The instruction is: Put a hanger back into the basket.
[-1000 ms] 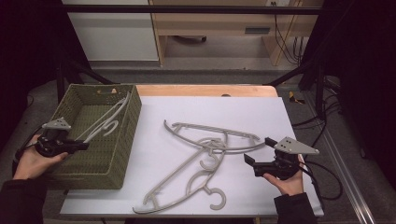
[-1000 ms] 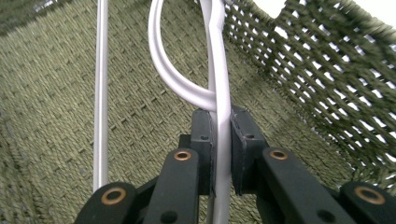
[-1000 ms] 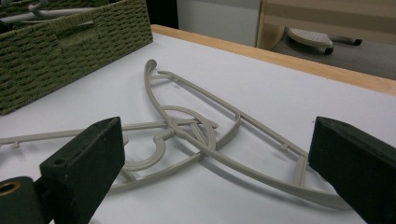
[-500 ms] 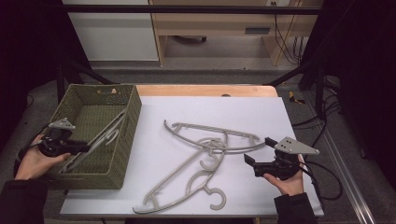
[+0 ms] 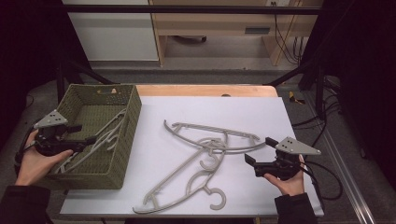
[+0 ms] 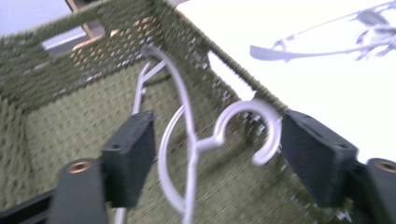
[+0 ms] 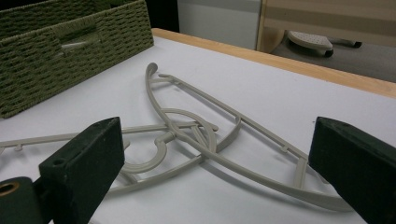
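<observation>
Item: woven green basket point(image 5: 122, 140), at the left end of the desk point(image 5: 289, 116); landmark for all entries below.

Inside basket: one pale grey hanger point(image 5: 100, 135), lying slantwise along the basket floor, hook toward the near right wall. Seen from the left gripper view as hanger point(image 6: 187, 140) with curled hook point(image 6: 247, 121) between the jaws, no pad touching it.

Left tool point(image 5: 88, 139): held over the basket's left rim, pointing right across the interior. Jaws just opened wide, hanger released and resting in the basket.

Right of basket, on the white sheet: two more hangers, crossed. Upper hanger point(image 5: 215, 135) with long axis running away from the basket toward the right tool. Lower hanger point(image 5: 182, 186) with long axis slanting from near-left to far-right, hook point(image 5: 217, 198) at the near edge of the desk.

Right tool point(image 5: 250, 165): well right of the basket, resting low at the desk's near right, pointing left toward the basket. Jaws wide, nothing between them. In the right gripper view, crossed hangers point(image 7: 201, 140) directly ahead of the jaws, upper one's right end point(image 7: 299, 182) closest.

Judgement: right tool the nearer by far to the remaining pair; likely next pick the upper hanger's right end, straight ahead along the jaws' line. Left tool parted from both by the basket wall.
</observation>
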Action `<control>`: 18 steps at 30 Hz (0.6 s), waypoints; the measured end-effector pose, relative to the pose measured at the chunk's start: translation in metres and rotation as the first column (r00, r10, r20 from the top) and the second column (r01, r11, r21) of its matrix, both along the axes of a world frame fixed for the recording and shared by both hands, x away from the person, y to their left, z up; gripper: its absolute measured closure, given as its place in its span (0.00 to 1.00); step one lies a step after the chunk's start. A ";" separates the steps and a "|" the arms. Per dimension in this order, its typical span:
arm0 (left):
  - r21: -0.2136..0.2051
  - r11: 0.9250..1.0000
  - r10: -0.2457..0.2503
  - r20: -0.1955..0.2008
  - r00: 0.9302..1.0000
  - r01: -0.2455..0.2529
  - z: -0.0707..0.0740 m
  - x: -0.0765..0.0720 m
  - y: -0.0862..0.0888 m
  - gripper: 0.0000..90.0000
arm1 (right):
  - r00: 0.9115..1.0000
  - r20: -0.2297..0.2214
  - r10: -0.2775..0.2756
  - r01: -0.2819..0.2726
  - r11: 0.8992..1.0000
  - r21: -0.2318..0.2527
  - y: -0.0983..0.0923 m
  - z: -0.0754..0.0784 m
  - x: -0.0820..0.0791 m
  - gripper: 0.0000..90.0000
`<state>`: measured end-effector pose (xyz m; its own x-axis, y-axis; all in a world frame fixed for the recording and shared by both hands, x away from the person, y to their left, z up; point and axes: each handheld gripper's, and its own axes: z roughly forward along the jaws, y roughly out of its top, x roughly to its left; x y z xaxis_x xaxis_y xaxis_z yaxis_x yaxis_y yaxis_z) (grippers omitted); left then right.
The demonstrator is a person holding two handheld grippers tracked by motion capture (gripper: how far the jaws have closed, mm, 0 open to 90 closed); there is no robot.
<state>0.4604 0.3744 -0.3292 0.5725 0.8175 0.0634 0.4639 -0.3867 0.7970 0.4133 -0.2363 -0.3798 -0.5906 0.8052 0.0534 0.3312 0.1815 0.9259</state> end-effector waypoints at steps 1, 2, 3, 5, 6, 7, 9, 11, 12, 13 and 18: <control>-0.012 1.000 0.006 0.016 1.000 -0.006 0.000 -0.001 -0.003 0.22 | 1.000 -0.001 0.000 0.000 1.000 -0.001 0.000 0.000 0.000 0.04; -0.015 1.000 0.007 0.029 1.000 -0.007 0.001 -0.003 -0.007 0.20 | 1.000 -0.001 0.001 -0.001 1.000 -0.002 0.000 0.000 0.000 0.04; -0.029 1.000 0.009 0.042 0.999 -0.007 0.003 -0.006 -0.011 0.18 | 1.000 0.000 0.000 0.000 1.000 -0.002 0.000 0.000 0.000 0.04; -0.042 0.999 0.007 0.056 0.998 -0.005 0.004 -0.009 -0.016 0.15 | 1.000 0.000 0.001 -0.001 1.000 0.000 0.000 0.000 0.000 0.04; -0.042 0.999 0.004 0.059 0.998 -0.002 0.005 -0.010 -0.020 0.14 | 1.000 0.001 0.001 -0.001 1.000 0.000 0.000 0.000 0.000 0.04; -0.048 0.999 0.000 0.066 0.998 0.003 0.006 -0.012 -0.024 0.12 | 1.000 0.000 0.002 -0.002 1.000 0.000 0.000 0.000 0.000 0.04; -0.045 0.999 -0.013 0.078 0.997 0.017 0.008 -0.015 -0.031 0.11 | 1.000 0.002 0.001 -0.001 1.000 0.002 0.000 0.000 0.000 0.04; -0.045 0.998 -0.033 0.092 0.995 0.037 0.009 -0.019 -0.040 0.10 | 1.000 0.002 0.001 -0.001 1.000 0.002 -0.001 0.000 -0.001 0.04; -0.048 0.998 -0.042 0.097 0.994 0.047 0.009 -0.020 -0.044 0.10 | 1.000 0.001 0.001 -0.001 1.000 0.002 -0.001 0.001 -0.001 0.04; -0.053 0.997 -0.050 0.105 0.993 0.055 0.009 -0.022 -0.049 0.10 | 1.000 0.003 0.001 -0.001 1.000 0.002 -0.001 0.001 -0.001 0.04; -0.056 0.994 -0.090 0.112 0.990 0.097 0.006 -0.028 -0.071 0.09 | 1.000 0.005 0.002 -0.002 1.000 -0.002 0.000 0.001 -0.001 0.04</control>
